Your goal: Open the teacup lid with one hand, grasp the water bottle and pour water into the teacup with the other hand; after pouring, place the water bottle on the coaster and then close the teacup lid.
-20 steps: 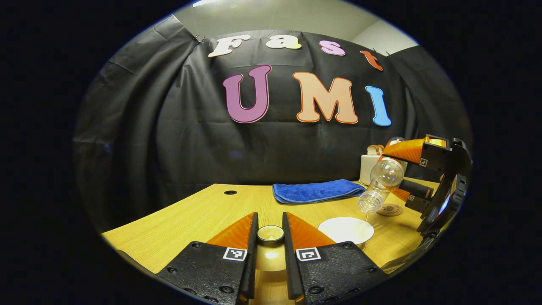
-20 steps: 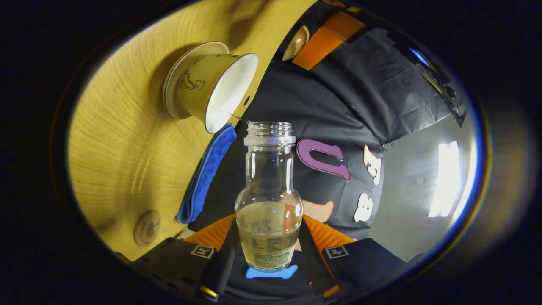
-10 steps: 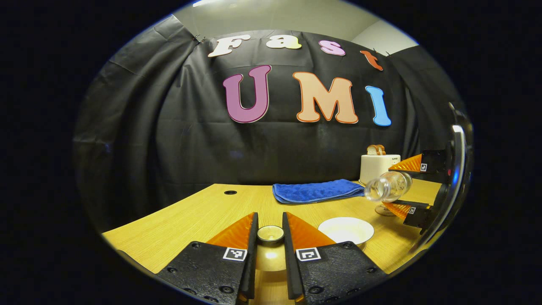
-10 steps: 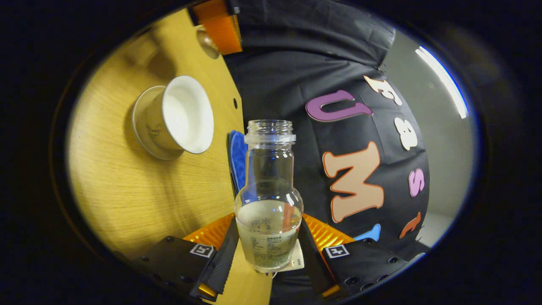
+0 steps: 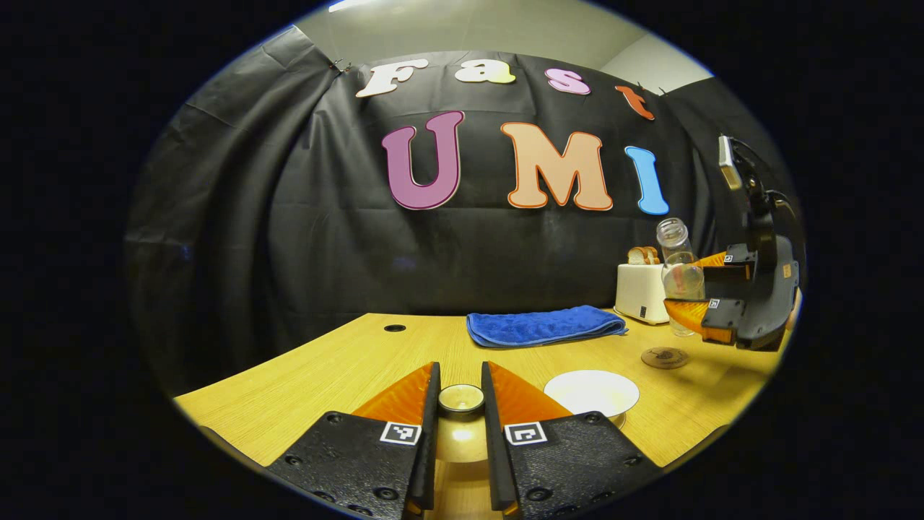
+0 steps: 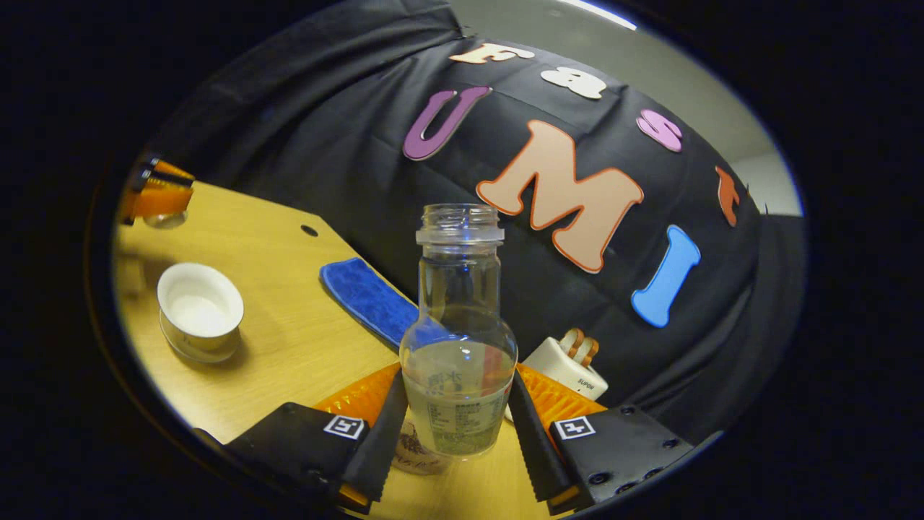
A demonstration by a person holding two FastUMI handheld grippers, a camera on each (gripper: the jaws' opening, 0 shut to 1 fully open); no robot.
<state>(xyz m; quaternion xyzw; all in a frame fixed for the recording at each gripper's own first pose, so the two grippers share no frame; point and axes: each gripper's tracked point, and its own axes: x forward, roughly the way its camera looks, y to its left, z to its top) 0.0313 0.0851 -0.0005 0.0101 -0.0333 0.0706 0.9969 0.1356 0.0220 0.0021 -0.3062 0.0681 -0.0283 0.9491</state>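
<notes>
Wood-grain table (image 5: 346,361) fills the lower half of the left gripper view. At bottom centre the left gripper (image 5: 460,399) has its two fingers drawn close on the knob of the teacup lid (image 5: 461,426), one finger on each side, and holds the lid clear of the cup. Just right of the fingers, at lower right, the open teacup (image 5: 591,392) stands on the table, its rim uncovered. Behind it, at centre right, a folded blue towel (image 5: 543,326) lies flat. Farther right a round coaster (image 5: 665,357) rests on the wood. Above the coaster and apart from it, the right gripper (image 5: 691,292) grips the water bottle (image 5: 679,274), which is upright and uncapped. A white toaster (image 5: 639,291) with bread slices in its slots stands just left of the bottle.

Glass dominates the right gripper view: the water bottle (image 6: 459,339) stands at bottom centre, mouth up, partly filled, with the right gripper (image 6: 458,417) pressing a finger against each side of its lower body. Beneath its base part of the coaster (image 6: 415,451) shows. At middle left the teacup (image 6: 200,312) sits uncovered on the table (image 6: 303,347). At upper left the left gripper (image 6: 160,200) holds the teacup lid (image 6: 164,218). The blue towel (image 6: 369,300) lies left of the bottle, and the toaster (image 6: 567,368) to its right.
</notes>
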